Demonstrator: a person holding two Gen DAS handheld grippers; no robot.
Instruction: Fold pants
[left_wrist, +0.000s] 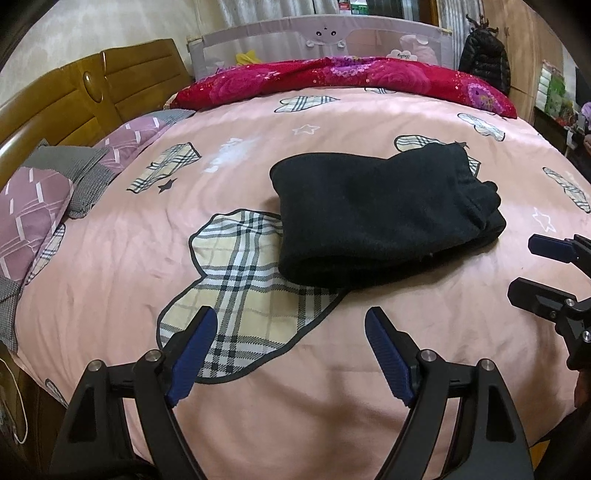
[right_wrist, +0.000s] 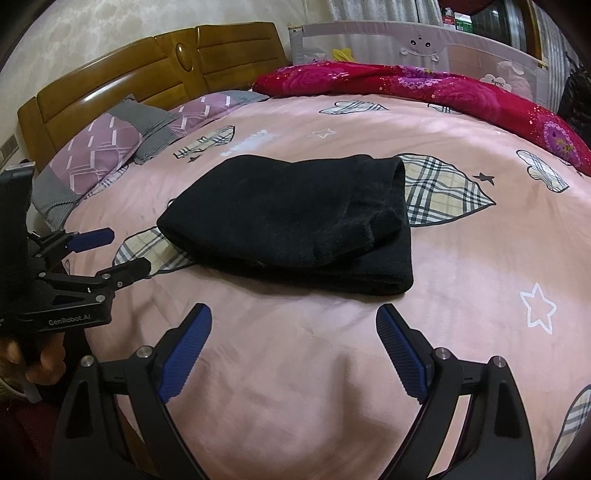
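Note:
Black pants (left_wrist: 369, 221) lie folded into a thick rectangular bundle in the middle of the pink bedsheet (left_wrist: 258, 413). My left gripper (left_wrist: 290, 317) hovers open over the sheet just short of the bundle's near edge, nothing between its blue pads. At the right edge of this view my right gripper (left_wrist: 522, 266) is also open, beside the bundle's right end. In the right wrist view the pants (right_wrist: 288, 221) lie ahead of my right gripper (right_wrist: 293, 312), which stands wide open and empty. My left gripper (right_wrist: 129, 249) shows at the left, held by a hand (right_wrist: 40, 365).
A red floral quilt (left_wrist: 351, 77) lies along the far side of the bed. Purple and grey pillows (left_wrist: 40, 206) rest against the wooden headboard (left_wrist: 92, 96) at the left. A grey bed rail (left_wrist: 321, 40) stands behind; a black jacket (left_wrist: 484, 59) hangs at the far right.

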